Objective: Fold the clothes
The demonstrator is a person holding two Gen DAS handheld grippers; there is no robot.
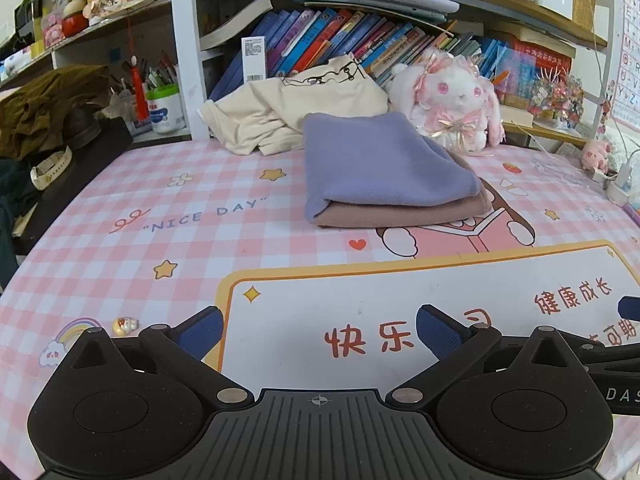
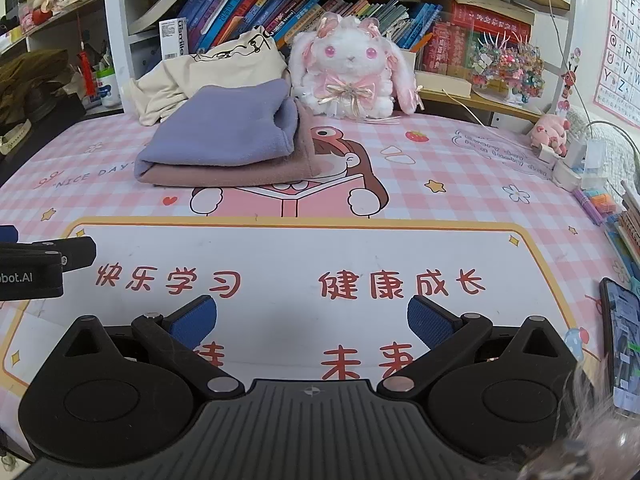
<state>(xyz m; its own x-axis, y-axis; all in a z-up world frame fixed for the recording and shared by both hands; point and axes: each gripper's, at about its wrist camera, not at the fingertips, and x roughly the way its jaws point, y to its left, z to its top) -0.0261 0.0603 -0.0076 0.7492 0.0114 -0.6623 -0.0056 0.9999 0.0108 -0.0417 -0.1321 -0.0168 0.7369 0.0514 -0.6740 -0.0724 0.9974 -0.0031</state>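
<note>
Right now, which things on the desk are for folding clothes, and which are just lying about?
For the folding:
- purple cloth, folded, on top
- pink cloth, folded, underneath
- cream garment, crumpled behind them
- left tool and right tool, both open and empty

Just lying about:
- bunny plush
- books
- phone
- pen cup

the desk mat (image 1: 120, 184) reads "nice day" on its far left, with 快乐学习 and 健康成长 in its near white panel (image 2: 304, 252). an alphabet poster (image 2: 624, 40) hangs far right.
</note>
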